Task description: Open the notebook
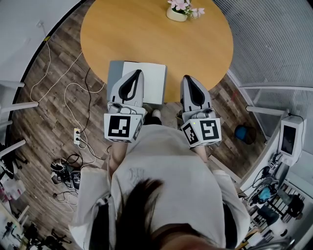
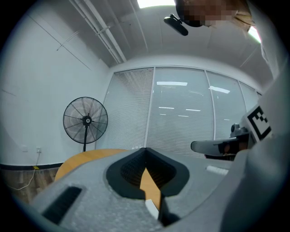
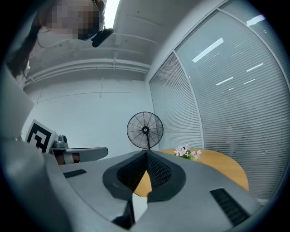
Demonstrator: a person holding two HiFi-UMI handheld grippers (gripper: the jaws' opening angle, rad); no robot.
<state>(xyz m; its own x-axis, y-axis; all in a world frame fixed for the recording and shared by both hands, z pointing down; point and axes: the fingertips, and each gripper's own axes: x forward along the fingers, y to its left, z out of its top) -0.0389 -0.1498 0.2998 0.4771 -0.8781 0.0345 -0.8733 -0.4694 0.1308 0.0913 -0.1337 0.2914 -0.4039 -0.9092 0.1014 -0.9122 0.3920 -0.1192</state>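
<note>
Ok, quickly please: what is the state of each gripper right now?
Left gripper: closed, jaws together, holding nothing.
Right gripper: closed, jaws together, holding nothing.

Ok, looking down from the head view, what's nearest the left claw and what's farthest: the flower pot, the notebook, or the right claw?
1. Notebook: just below the tip of the left claw, at the table's near edge.
2. Right claw: beside it, to the right.
3. Flower pot: across the table, at its far edge.
</note>
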